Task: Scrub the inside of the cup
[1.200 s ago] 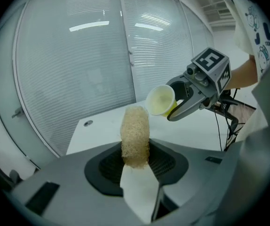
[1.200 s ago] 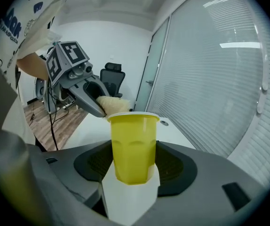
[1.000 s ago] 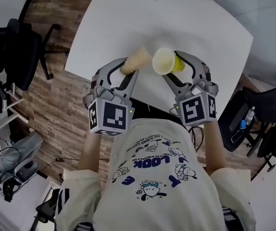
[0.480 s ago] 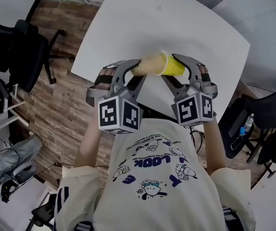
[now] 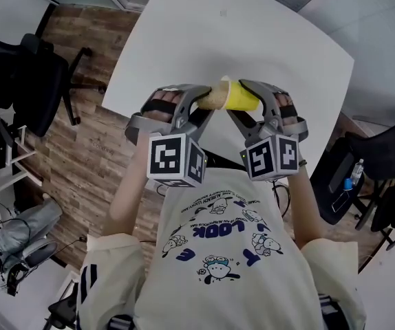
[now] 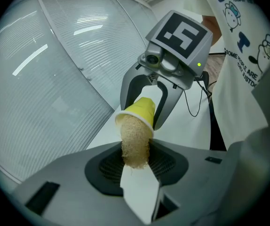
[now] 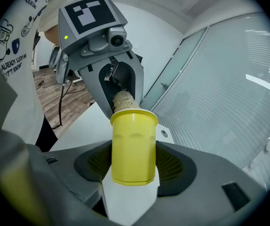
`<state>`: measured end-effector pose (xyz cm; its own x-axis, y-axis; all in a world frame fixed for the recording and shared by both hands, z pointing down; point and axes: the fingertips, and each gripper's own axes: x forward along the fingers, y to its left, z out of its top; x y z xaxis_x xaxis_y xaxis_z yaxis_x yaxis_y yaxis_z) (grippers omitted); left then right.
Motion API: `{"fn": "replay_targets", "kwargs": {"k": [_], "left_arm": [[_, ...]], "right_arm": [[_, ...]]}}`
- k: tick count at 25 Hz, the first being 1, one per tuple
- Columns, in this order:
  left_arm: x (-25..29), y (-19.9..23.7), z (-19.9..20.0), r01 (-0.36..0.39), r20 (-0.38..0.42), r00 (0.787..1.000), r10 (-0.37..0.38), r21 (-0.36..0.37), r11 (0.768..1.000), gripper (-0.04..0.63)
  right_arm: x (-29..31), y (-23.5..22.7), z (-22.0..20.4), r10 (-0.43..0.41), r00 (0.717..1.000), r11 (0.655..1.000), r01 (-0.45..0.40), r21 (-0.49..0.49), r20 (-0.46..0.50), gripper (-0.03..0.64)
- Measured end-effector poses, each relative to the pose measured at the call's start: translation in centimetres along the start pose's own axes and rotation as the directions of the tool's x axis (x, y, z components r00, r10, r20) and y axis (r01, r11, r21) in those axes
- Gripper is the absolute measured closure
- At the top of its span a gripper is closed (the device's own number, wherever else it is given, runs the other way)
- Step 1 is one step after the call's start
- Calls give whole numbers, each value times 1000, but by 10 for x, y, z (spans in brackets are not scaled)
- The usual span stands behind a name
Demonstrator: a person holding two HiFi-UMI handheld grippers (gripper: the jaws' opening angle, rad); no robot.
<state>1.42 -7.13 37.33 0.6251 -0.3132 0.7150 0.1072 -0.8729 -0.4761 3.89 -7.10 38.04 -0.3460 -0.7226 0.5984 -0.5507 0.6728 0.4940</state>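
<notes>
Because the scrubbing has to reach the inner wall, the yellow cup (image 7: pixel 132 147) is held on its side. The right tongs (image 5: pixel 237 99) are clenched on its body, and its open mouth faces the left tongs (image 5: pixel 203 100). The left tongs grasp a tan loofah scrubber (image 6: pixel 135 142) by its rear end, which leaves the front end free to work. That front end is pushed into the cup's mouth and fills most of the opening, as the left gripper view shows. How deep it reaches cannot be told, since the cup's wall hides it.

The two tools point at each other, tip to tip, with the cup and loofah bridging the gap between them. This probably lets one side twist or push while the other braces. Both things hang above the near edge of the white tabletop (image 5: pixel 266 33), not resting on it, so nothing blocks the turning. The marker cubes (image 5: pixel 175 159) sit behind the tongs, toward the person's printed shirt (image 5: pixel 218 253).
</notes>
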Motion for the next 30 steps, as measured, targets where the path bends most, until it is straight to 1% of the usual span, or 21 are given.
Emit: {"fn": "replay_targets", "kwargs": {"k": [5,9,12,14,15,17,20,22,25,27,30], "left_arm": [[1,-5,2,85,37,996,-85,-8,996,440],[3,-15,5,162,43,986,-160,-41,986,442],[4,-24,4,224,56,974,-219,-84,971,442],[5,-30,4,274,67,961,-268,-124,954,442],[6,-34,3,303,73,953,-295,-148,942,442],[7,-41,2,365,84,931,-355,-202,909,442],[7,-51,1,451,103,892,-441,-287,845,443],[7,-54,1,487,125,872,-474,-340,805,443],[7,-55,2,525,169,847,-504,-416,743,443],[6,-56,3,554,204,826,-525,-463,692,443],[6,-59,3,599,259,789,-557,-526,604,445]], "right_arm": [[0,3,0,20,1000,1000,-20,-19,8,354],[-3,10,-2,44,999,996,-43,-77,3,354],[-3,17,-4,62,998,988,-63,-142,-9,354],[-3,23,-4,66,998,978,-69,-194,-23,354],[-3,26,-4,68,997,973,-73,-220,-31,354],[-3,33,-4,74,996,960,-84,-267,-47,354],[-2,43,-4,83,995,941,-99,-324,-62,354],[-2,46,-4,80,995,931,-97,-352,-62,354],[-3,46,-2,73,996,917,-89,-389,-57,354],[-3,48,0,71,996,905,-87,-416,-53,354],[-4,50,2,66,997,890,-77,-450,-41,356]]}}
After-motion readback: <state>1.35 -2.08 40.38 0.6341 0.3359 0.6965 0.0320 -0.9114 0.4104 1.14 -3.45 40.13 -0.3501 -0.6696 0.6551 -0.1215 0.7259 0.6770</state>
